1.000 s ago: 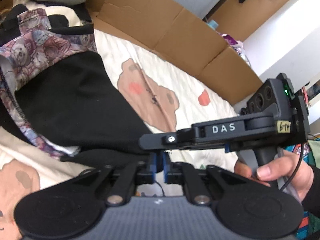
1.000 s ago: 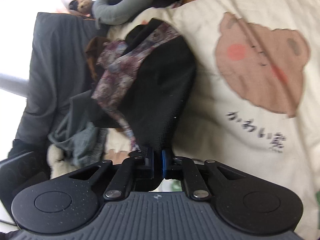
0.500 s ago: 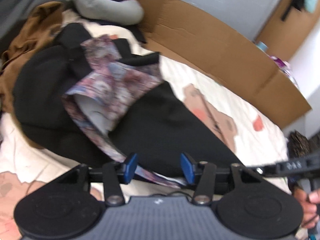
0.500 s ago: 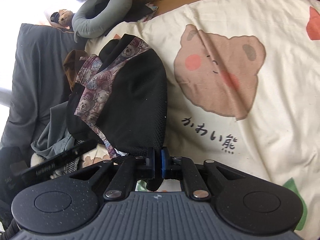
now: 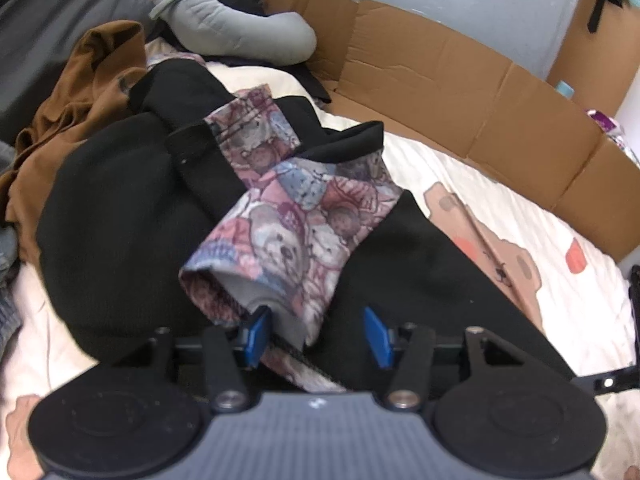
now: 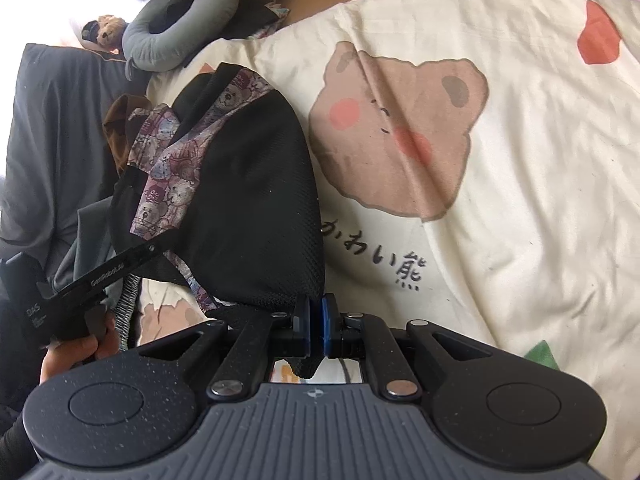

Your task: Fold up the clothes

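A black garment (image 5: 132, 220) with a bear-print lining (image 5: 304, 232) is being spread in a loose heap on a cream duvet (image 6: 520, 184), and its black mesh face (image 6: 256, 200) is being shown to the right wrist camera beside a large brown bear print (image 6: 396, 132) with dark lettering (image 6: 376, 256) under it. A corner of the black fabric is being pinched by the right gripper (image 6: 316, 320): its blue pads are being held together on the cloth, and a small black tip is being left hanging below them. The left gripper (image 5: 316, 334) is being held over the patterned cuff end of the same garment, with its blue fingers (image 5: 256, 332) standing apart. Its jaws have just been opening; the patterned fabric and its grey inner face are lying between them, touching the left pad at most, and nothing is being clamped. In the right wrist view the left gripper (image 6: 100, 276) is also being seen from the side, gripped by a hand (image 6: 72, 356) at the left edge.

A brown garment (image 5: 80, 92) is being left crumpled just beyond the black one, and a grey U-shaped pillow (image 5: 240, 28) is lying behind it. Flattened cardboard (image 5: 460, 92) is being propped along the far edge of the bed. A dark grey cover (image 6: 48, 128) is being seen beside the pile, with a small teddy bear (image 6: 106, 30) near the pillow.
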`<act>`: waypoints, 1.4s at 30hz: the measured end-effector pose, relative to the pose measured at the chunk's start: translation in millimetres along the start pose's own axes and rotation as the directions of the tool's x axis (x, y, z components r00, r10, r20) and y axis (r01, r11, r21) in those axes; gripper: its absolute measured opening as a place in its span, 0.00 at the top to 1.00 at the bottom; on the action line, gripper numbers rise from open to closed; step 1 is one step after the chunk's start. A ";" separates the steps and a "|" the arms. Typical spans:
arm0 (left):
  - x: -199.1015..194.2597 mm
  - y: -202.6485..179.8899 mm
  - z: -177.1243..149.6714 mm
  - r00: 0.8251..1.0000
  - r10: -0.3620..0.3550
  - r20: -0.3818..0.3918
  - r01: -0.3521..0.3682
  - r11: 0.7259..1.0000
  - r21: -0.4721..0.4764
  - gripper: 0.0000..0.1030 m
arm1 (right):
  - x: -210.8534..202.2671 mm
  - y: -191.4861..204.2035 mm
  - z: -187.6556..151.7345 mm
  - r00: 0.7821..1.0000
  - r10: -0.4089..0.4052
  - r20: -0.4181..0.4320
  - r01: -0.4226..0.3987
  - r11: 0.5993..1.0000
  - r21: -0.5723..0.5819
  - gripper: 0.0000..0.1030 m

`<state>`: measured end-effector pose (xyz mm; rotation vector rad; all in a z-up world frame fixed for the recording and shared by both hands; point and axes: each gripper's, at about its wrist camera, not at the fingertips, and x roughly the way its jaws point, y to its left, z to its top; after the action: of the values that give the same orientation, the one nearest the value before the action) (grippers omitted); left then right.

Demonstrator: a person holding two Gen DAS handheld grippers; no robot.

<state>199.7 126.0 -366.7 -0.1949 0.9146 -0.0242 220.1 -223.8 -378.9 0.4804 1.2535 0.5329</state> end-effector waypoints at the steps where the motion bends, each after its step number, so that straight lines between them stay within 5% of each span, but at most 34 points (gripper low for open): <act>1: 6.4 1.2 0.0 1.000 0.001 -0.014 -0.001 1.000 -0.006 0.54 | -1.5 -0.1 -0.4 1.000 -0.008 0.001 0.008 1.000 -0.004 0.96; 7: 18.6 4.1 -7.6 0.999 -0.022 -0.044 0.022 1.000 -0.014 0.89 | -18.2 -7.0 -1.2 0.999 -0.046 0.021 0.046 0.999 -0.010 0.95; 10: 19.3 9.7 -5.4 0.998 -0.041 -0.054 0.038 0.998 -0.047 0.96 | -25.8 -9.6 -1.2 0.998 -0.054 0.036 0.055 0.998 -0.008 0.94; 19: -8.4 -10.3 -9.1 0.980 -0.193 -0.041 0.192 0.981 -0.033 0.97 | -26.6 -2.8 2.1 0.999 0.001 0.042 0.000 1.000 -0.023 0.90; 23: -20.8 -23.0 -13.0 0.961 -0.271 -0.050 0.270 0.962 -0.038 0.97 | -25.0 2.3 2.7 0.999 0.030 0.038 -0.029 0.999 -0.014 0.87; 26: -27.8 -33.4 -17.4 0.941 -0.331 -0.063 0.329 0.943 -0.040 0.97 | -24.8 5.4 3.0 0.997 0.057 0.047 -0.057 0.998 -0.002 0.69; 33: -34.0 -54.0 -25.6 0.892 -0.441 -0.098 0.440 0.897 -0.040 0.97 | -17.2 3.4 4.8 0.992 0.123 0.041 -0.126 0.990 0.067 0.69; 42: -31.0 -70.1 -30.8 0.855 -0.498 -0.145 0.502 0.865 -0.007 0.97 | -1.2 -2.5 6.2 0.979 0.201 0.029 -0.204 0.967 0.151 0.63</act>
<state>160.8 55.5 -348.2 -0.4043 0.9839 -0.5449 226.1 -226.8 -377.9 0.7467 1.2449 0.6062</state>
